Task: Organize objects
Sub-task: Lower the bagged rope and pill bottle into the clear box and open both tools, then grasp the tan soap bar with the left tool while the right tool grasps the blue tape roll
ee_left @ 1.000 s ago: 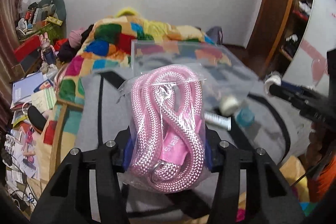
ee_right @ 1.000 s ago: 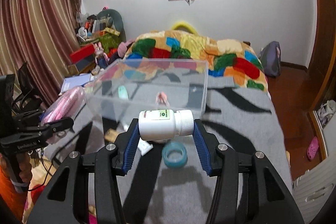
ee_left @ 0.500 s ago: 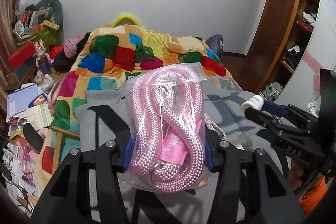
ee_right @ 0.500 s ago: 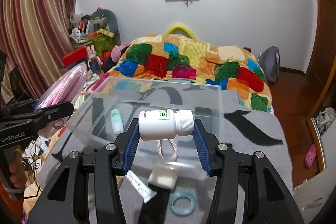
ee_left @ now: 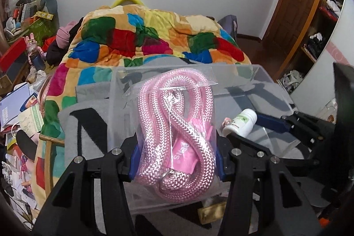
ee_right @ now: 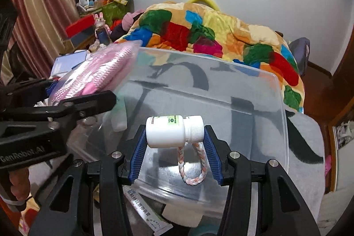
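Note:
My left gripper (ee_left: pixel 176 158) is shut on a clear bag of pink rope (ee_left: pixel 177 123) and holds it over the near left edge of a clear plastic box (ee_left: pixel 250 74). My right gripper (ee_right: pixel 174 149) is shut on a white pill bottle (ee_right: pixel 172 133), held sideways over the clear plastic box (ee_right: pixel 261 103). Inside the box lie a pink-white braided loop (ee_right: pixel 192 166) and a pale green tube (ee_right: pixel 119 116). The bottle (ee_left: pixel 240 123) and the right gripper show at the right of the left wrist view. The bag (ee_right: pixel 99 72) shows at the left of the right wrist view.
The box stands on a grey and black blanket (ee_right: pixel 307 147) at the foot of a bed with a patchwork quilt (ee_left: pixel 143 37). A flat tube (ee_right: pixel 148 211) and a teal ring (ee_right: pixel 205 230) lie in front of the box. Clutter (ee_left: pixel 20 107) fills the floor on the left.
Both grippers have moved forward to the clear box. The rope bag now hangs over its left edge and the bottle is over its inside. Both stay shut on their loads.

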The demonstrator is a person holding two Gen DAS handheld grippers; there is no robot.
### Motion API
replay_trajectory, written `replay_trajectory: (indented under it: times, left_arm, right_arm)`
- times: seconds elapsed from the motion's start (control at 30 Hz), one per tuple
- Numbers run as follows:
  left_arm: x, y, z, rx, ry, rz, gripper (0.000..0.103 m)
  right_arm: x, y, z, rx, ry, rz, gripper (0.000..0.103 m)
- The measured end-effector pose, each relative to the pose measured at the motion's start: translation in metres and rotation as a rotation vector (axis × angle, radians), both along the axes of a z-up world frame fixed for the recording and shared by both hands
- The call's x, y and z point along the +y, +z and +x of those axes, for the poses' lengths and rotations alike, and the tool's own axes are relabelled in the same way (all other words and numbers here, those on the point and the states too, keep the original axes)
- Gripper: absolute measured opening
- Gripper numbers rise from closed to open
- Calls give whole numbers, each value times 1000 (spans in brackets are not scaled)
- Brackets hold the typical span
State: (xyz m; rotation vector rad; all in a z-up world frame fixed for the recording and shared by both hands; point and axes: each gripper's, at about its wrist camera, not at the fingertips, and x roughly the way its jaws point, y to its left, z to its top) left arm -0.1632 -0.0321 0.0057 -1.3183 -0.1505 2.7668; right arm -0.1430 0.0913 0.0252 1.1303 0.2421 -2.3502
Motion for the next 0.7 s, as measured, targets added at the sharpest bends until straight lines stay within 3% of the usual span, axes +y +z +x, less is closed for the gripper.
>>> replay_trajectory:
  times: [0.13, 0.3, 0.43, 0.7]
  left_arm:
    - [-1, -9, -6, -42, -1, 16, 53]
    - [-1, -7, -4, -52, -4, 12, 55]
    - [-2, 3, 6, -27, 0, 11, 59]
    - [-7, 37, 35, 71, 34, 0, 91]
  right_arm:
    - [-1, 1, 2, 2, 4, 9, 47]
    - [3, 8, 10, 13, 12, 4, 61]
    - [8, 19, 24, 64, 23, 13, 62]
    - [36, 46, 54, 153, 6, -18, 70]
